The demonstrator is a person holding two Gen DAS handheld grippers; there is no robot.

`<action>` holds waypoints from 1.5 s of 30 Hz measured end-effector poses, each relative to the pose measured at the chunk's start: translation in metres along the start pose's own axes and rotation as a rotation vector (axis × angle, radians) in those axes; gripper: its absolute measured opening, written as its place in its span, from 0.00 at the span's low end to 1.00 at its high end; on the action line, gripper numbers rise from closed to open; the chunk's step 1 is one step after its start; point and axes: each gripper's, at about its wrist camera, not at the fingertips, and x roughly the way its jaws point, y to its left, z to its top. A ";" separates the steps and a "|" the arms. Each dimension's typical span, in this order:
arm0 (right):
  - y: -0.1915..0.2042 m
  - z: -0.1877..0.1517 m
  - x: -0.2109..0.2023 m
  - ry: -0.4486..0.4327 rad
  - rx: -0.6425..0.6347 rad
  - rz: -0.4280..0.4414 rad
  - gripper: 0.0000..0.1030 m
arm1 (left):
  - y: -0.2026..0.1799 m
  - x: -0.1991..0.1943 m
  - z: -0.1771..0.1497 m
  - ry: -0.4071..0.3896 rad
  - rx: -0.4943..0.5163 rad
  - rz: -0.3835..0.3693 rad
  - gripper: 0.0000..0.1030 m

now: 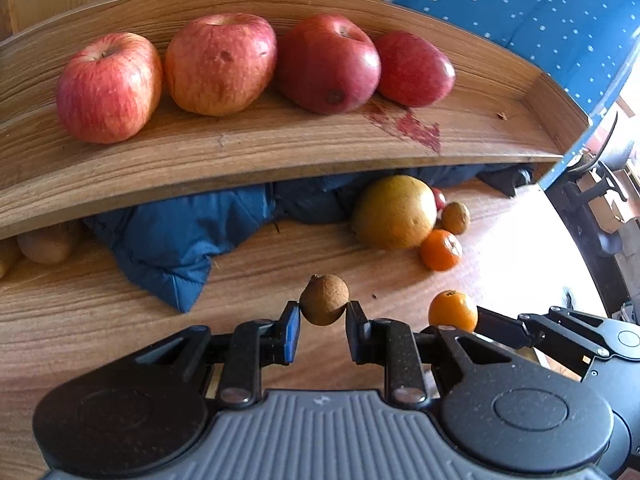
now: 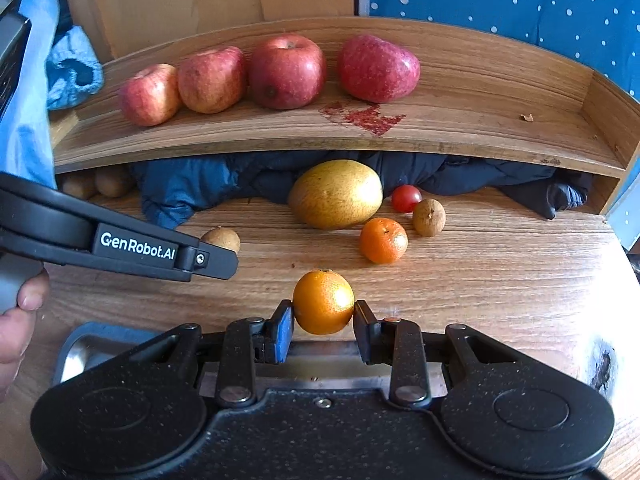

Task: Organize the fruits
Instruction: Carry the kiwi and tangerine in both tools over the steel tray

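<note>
My left gripper (image 1: 323, 314) is shut on a small brown round fruit (image 1: 324, 299), held above the wooden table. My right gripper (image 2: 323, 314) is shut on a small orange (image 2: 323, 301); that orange also shows in the left wrist view (image 1: 453, 311). Several red apples (image 1: 219, 64) stand in a row on the raised wooden shelf (image 1: 280, 148). On the table lie a large yellow-green fruit (image 2: 335, 194), a second small orange (image 2: 383, 240), another brown fruit (image 2: 429, 217) and a cherry tomato (image 2: 406, 198).
A dark blue padded cloth (image 2: 192, 188) is bunched under the shelf. Brown fruits (image 2: 112, 180) lie under the shelf at the left. A metal tray (image 2: 92, 350) sits below my right gripper at the left. A red stain (image 2: 368, 118) marks the shelf.
</note>
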 end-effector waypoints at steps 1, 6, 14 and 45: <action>0.001 -0.001 -0.003 -0.004 -0.006 0.004 0.33 | -0.004 -0.001 0.000 0.000 0.000 0.002 0.26; 0.003 -0.009 -0.020 -0.026 -0.030 0.028 0.33 | -0.013 -0.016 -0.010 -0.018 -0.007 0.011 0.26; 0.010 -0.028 -0.042 -0.034 -0.068 0.071 0.33 | -0.021 -0.042 -0.035 -0.046 -0.043 0.032 0.26; 0.053 -0.101 -0.100 -0.006 -0.357 0.180 0.33 | -0.036 -0.083 -0.139 -0.010 -0.176 0.139 0.26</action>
